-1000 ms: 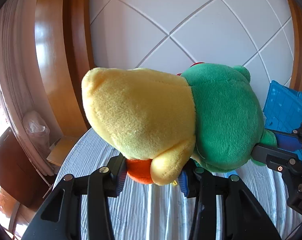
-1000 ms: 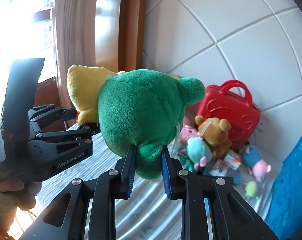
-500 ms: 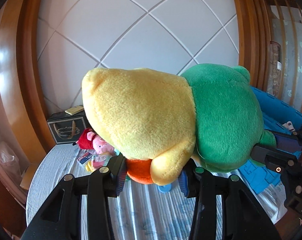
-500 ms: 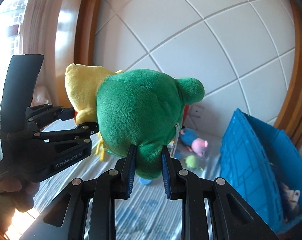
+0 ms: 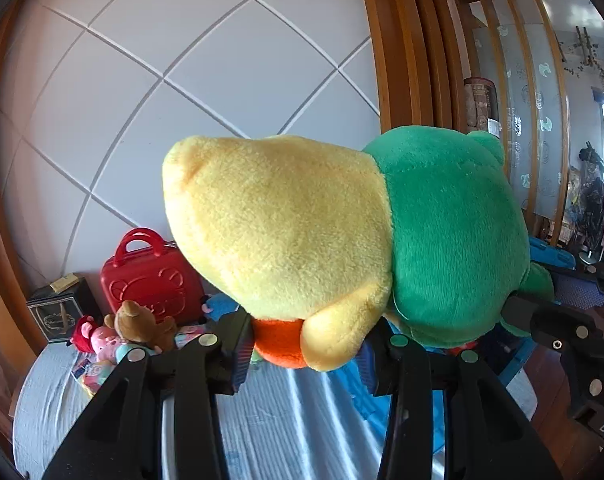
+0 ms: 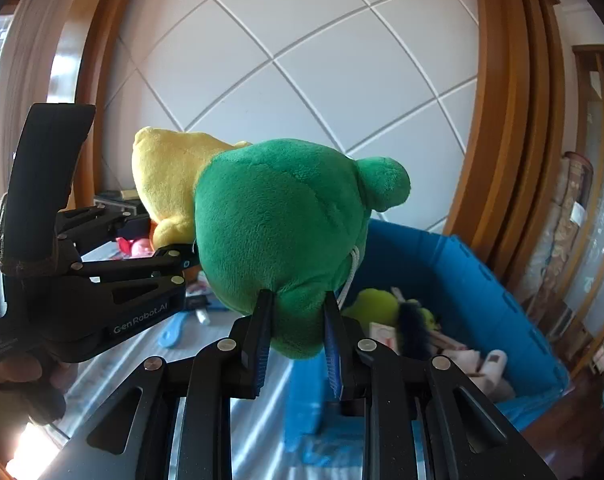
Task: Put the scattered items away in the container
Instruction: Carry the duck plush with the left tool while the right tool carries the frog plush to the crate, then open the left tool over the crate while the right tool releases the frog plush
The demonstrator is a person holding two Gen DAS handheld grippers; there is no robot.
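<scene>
Carrying the plush duck (image 6: 277, 236) toward the blue container (image 6: 498, 300), both grippers clamped on it.

Left gripper (image 5: 306, 354) pinches the yellow end, right gripper (image 6: 295, 334) the green end; the green end lies nearer the container, which sits beyond and below, right of the toy.

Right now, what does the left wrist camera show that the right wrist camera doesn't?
Only the left wrist view shows the red case and brown teddy by the wall. Only the right wrist view looks into the blue bin, already holding toys. Both show the yellow and green plush, clamped by the left gripper and right gripper.
</scene>
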